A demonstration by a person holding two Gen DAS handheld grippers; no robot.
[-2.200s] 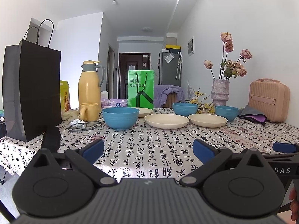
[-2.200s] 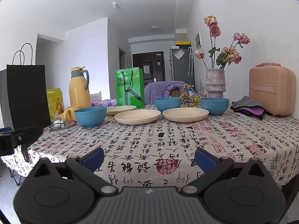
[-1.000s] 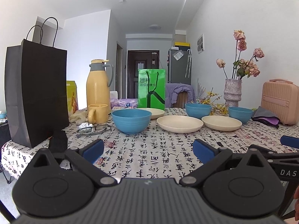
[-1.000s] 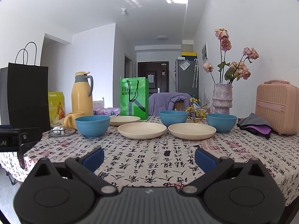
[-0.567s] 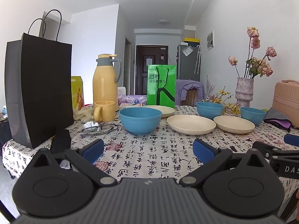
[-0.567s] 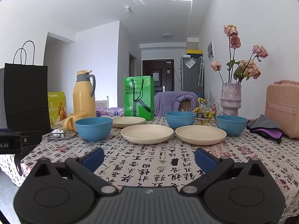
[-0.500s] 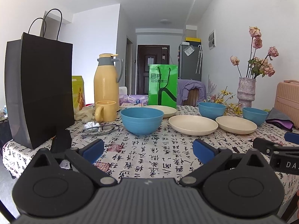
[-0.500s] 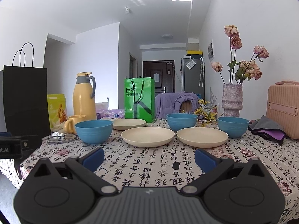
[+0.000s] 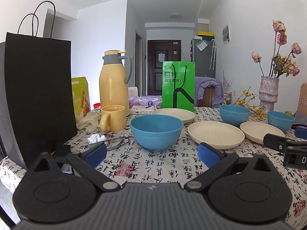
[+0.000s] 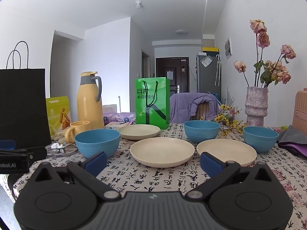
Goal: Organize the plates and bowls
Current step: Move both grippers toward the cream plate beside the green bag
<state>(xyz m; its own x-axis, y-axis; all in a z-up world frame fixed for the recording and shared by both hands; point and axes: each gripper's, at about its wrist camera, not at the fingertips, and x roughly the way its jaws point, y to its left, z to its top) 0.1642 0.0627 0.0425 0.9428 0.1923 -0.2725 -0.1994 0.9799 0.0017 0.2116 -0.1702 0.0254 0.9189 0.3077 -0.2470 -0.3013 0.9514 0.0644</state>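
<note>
My left gripper (image 9: 151, 155) and right gripper (image 10: 152, 162) both hover with jaws wide and empty; nothing is stacked yet. The nearest blue bowl (image 9: 156, 131) sits on the surface just ahead of my left; three cream plates, the closest (image 10: 162, 151) before my right, lie spread with two further bowls. The risks, as I judge them: a shallow plate rim slipping from my pads; my left clipping the glasses (image 9: 113, 143) or mug (image 9: 113, 117) beside that bowl.

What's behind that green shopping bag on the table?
Behind the green bag stands a chair draped with a purple jacket, with a dark door farther back. Whatever sits directly behind the bag is covered.
</note>
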